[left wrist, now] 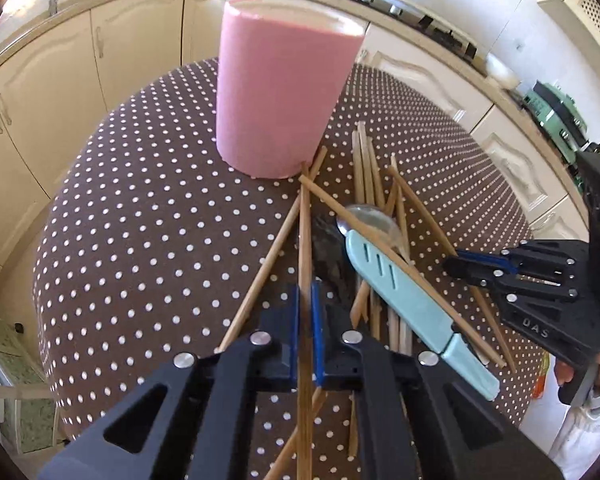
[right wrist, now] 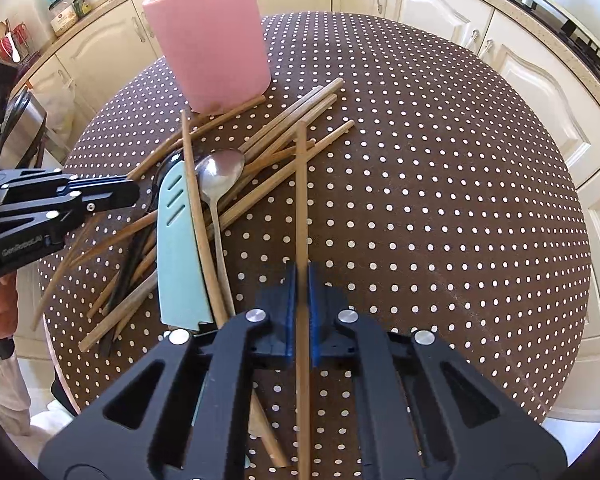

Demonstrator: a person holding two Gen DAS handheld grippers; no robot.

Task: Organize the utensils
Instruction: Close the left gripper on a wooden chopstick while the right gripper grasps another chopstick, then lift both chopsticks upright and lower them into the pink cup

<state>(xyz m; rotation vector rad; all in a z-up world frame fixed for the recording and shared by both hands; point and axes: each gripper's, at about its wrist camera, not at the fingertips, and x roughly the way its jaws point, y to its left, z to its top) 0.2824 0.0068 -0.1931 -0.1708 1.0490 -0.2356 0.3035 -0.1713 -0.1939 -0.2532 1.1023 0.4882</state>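
Both grippers clamp one thin wooden chopstick each, above the pile.
Left gripper (left wrist: 306,336) pinches a light, stiff, slippery wooden stick (left wrist: 305,240); right gripper (right wrist: 302,312) likewise (right wrist: 301,200). Grip mid-shaft. Tall pink cylindrical holder (right wrist: 212,40) stands behind the pile.

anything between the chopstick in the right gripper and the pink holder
Nothing visible blocks it. The right gripper is shut on a chopstick above the bare dotted tablecloth. The pink holder stands upright ahead and to the left, open at the top. The utensil pile lies low beside that line, not in it.
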